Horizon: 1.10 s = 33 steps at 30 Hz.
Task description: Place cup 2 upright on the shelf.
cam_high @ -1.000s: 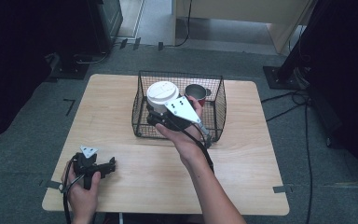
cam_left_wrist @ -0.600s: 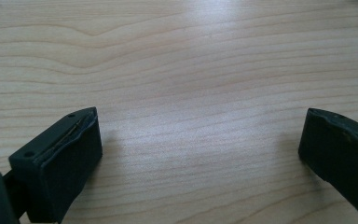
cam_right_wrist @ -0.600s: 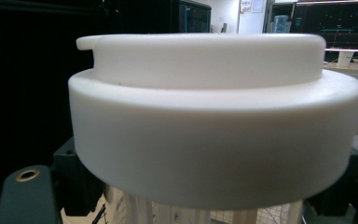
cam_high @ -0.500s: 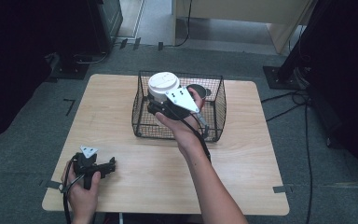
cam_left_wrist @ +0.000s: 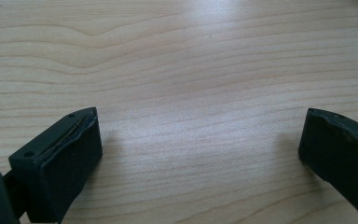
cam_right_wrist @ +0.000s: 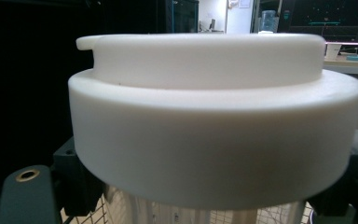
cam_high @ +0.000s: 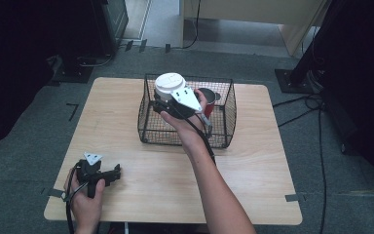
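White-lidded cup pinched in right hand-held gripper, hovering over wire basket beside red cup; lowering and release left. Left hand-held gripper spread, resting on wooden counter.

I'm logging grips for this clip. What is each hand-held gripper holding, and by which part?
The right hand-held gripper holds a white-lidded cup by its body just under the lid, over the wire basket. The left hand-held gripper holds nothing.

Matt white plastic lid, black wire basket, pale wood table.
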Each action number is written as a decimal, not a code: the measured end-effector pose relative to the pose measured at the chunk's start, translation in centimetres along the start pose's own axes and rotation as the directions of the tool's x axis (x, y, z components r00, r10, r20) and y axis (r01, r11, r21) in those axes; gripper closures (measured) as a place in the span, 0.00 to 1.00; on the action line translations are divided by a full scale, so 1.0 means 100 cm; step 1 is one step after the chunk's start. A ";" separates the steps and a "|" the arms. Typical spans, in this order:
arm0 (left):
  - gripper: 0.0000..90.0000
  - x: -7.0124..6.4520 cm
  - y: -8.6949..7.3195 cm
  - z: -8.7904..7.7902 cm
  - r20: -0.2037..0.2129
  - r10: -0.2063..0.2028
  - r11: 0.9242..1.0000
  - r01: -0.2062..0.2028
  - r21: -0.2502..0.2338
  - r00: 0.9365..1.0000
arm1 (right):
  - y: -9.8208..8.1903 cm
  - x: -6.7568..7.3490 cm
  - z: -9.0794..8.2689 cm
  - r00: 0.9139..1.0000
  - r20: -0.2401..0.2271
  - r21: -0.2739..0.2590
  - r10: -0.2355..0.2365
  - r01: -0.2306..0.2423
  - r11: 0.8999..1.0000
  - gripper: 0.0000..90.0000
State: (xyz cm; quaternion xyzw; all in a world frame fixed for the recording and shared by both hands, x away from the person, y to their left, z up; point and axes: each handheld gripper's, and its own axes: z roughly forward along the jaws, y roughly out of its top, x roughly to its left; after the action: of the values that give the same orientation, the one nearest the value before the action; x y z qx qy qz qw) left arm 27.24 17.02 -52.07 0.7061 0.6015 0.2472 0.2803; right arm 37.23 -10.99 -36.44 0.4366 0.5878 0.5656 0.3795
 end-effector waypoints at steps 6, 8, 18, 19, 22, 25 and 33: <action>0.00 0.000 0.000 0.000 -0.001 0.000 1.000 0.000 -0.001 1.000 | -0.006 -0.002 0.012 1.000 0.004 0.012 -0.004 0.004 1.000 0.18; 0.00 0.000 0.000 0.000 0.000 0.000 1.000 0.000 0.000 1.000 | -0.008 -0.003 0.017 1.000 0.001 0.010 0.003 -0.003 1.000 0.18; 0.00 0.000 0.000 0.000 0.000 0.000 1.000 0.000 0.000 1.000 | -0.025 -0.007 0.041 0.999 0.043 0.032 0.005 -0.007 0.999 0.18; 0.00 0.000 0.000 0.000 0.000 0.000 1.000 0.000 0.000 1.000 | -0.028 -0.007 0.043 0.999 0.044 0.036 0.001 -0.002 0.999 0.18; 0.00 0.000 0.000 0.000 0.000 0.000 1.000 0.000 0.001 1.000 | -0.035 -0.007 0.049 0.999 0.043 0.045 -0.005 0.003 0.999 0.18; 0.00 0.000 0.000 0.000 0.000 0.000 1.000 0.000 0.001 1.000 | -0.042 -0.006 0.054 0.999 0.049 0.058 -0.009 0.006 0.998 0.18; 0.00 0.000 0.000 0.000 0.000 0.000 1.000 0.000 0.001 1.000 | -0.050 -0.001 0.063 0.999 0.044 0.048 -0.006 0.004 0.999 0.18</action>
State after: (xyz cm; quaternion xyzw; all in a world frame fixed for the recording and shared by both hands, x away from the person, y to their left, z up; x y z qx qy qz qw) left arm 27.23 17.02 -52.06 0.7064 0.6015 0.2468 0.2799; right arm 42.75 -8.84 -41.83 0.4564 0.5935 0.5407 0.3835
